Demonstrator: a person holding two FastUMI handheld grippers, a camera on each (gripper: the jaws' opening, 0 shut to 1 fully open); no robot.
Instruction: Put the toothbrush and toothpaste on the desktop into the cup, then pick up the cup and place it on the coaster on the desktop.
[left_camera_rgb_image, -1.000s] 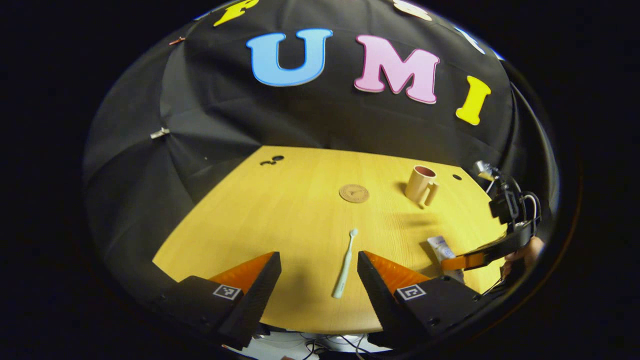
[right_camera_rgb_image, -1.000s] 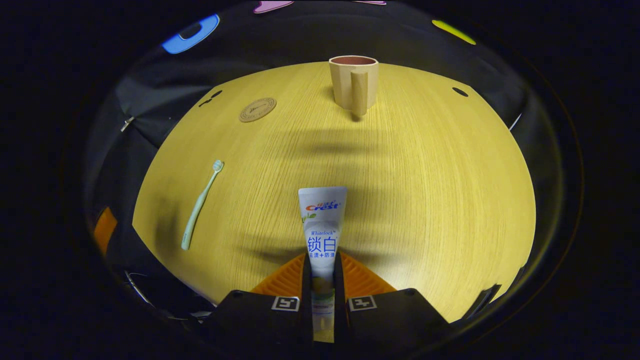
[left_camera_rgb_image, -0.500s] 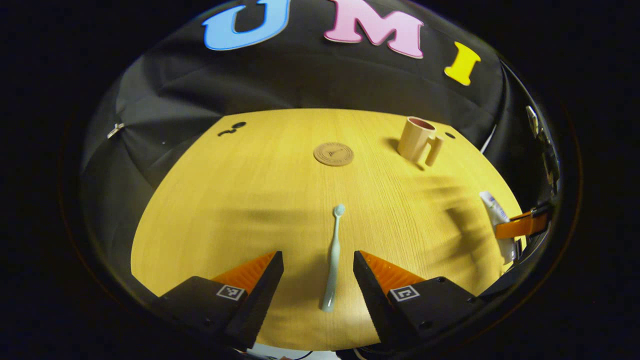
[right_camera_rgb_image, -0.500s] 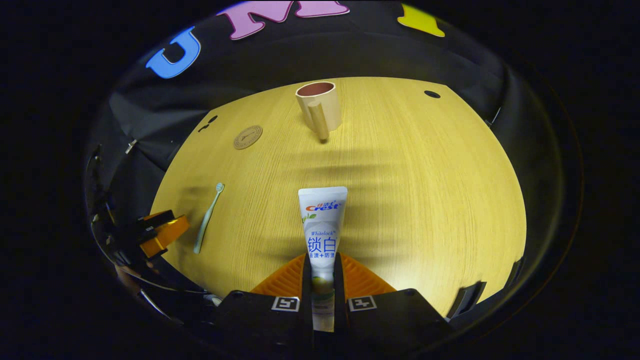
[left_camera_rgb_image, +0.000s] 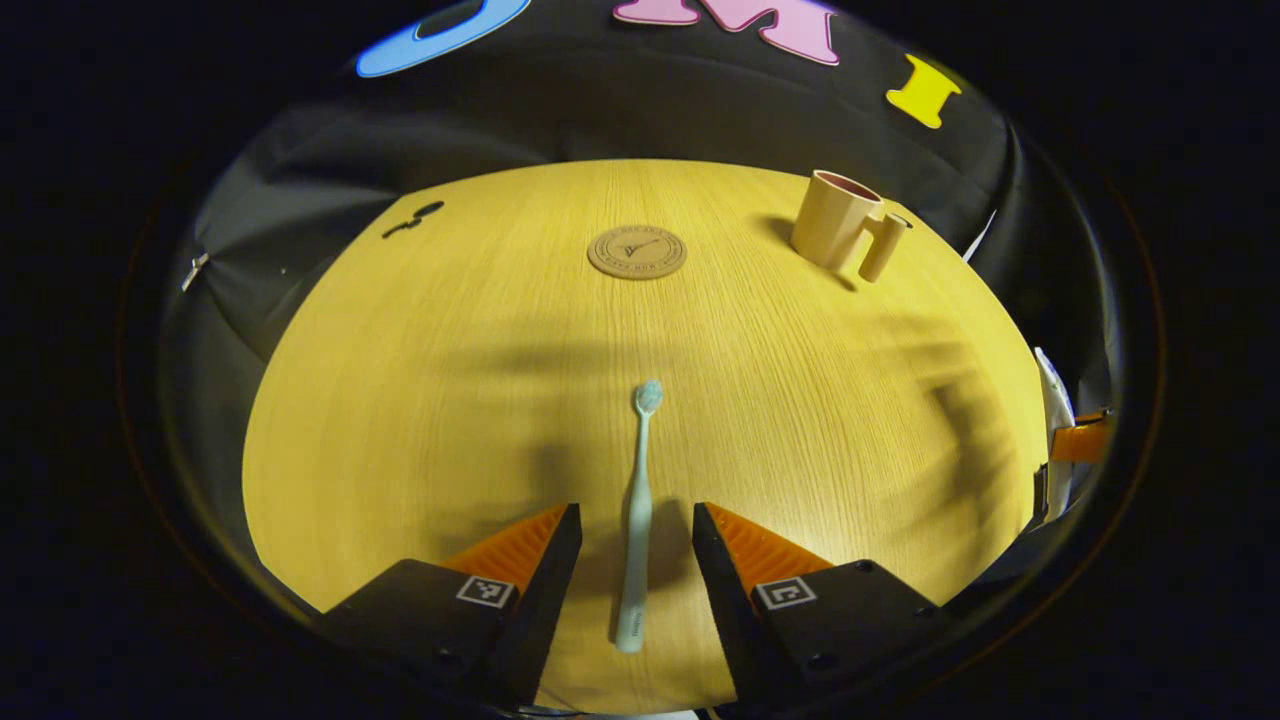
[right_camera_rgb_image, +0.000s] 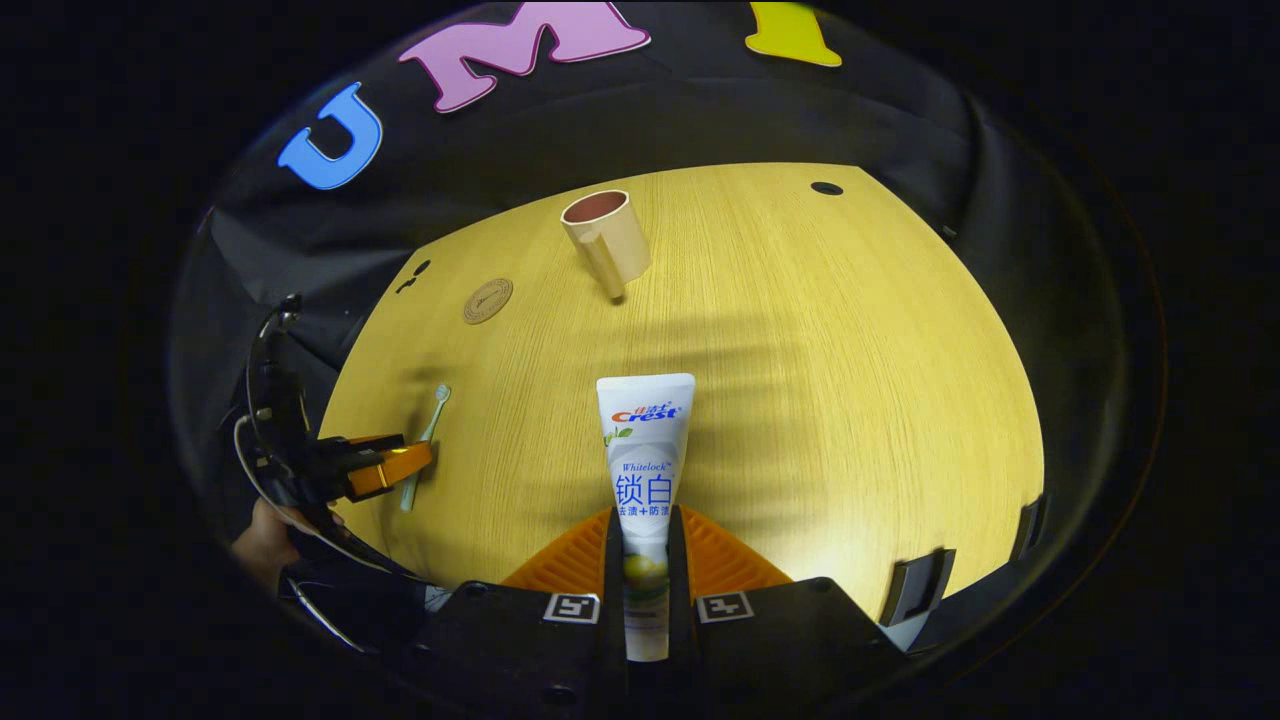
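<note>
On the wooden surface (left_camera_rgb_image: 480, 330), items as follows.

Toothbrush (left_camera_rgb_image: 636, 510): pale green, lying flat, head toward the far side. In the left gripper view the left claw (left_camera_rgb_image: 628, 560) stands released, one finger on each side of the handle, neither finger touching it. The handle's end lies close to the near edge.

Toothpaste (right_camera_rgb_image: 645, 470): white tube, held off the surface, clenched at its lower part between both fingers of the right claw (right_camera_rgb_image: 646, 560); flat crimped end points forward. The cap end is hidden between the fingers. In the left gripper view a sliver of the tube (left_camera_rgb_image: 1052, 385) shows at the far right, cut off by the rim.

Cup (left_camera_rgb_image: 835, 220): tan, upright, pinkish inside, handle turned toward the near side, near the far right edge. Also seen in the right gripper view (right_camera_rgb_image: 607, 237).

Coaster (left_camera_rgb_image: 637, 252): round, brown, stamped design too small to make out, left of the cup and well apart from it.

Open room: broad bare wood between toothbrush, coaster and cup; only shadows cross it.

Small dark holes (left_camera_rgb_image: 412, 218) near the far left edge.

A hand (right_camera_rgb_image: 265, 540) holds the left claw at the left rim of the right gripper view, partly cut off.
</note>
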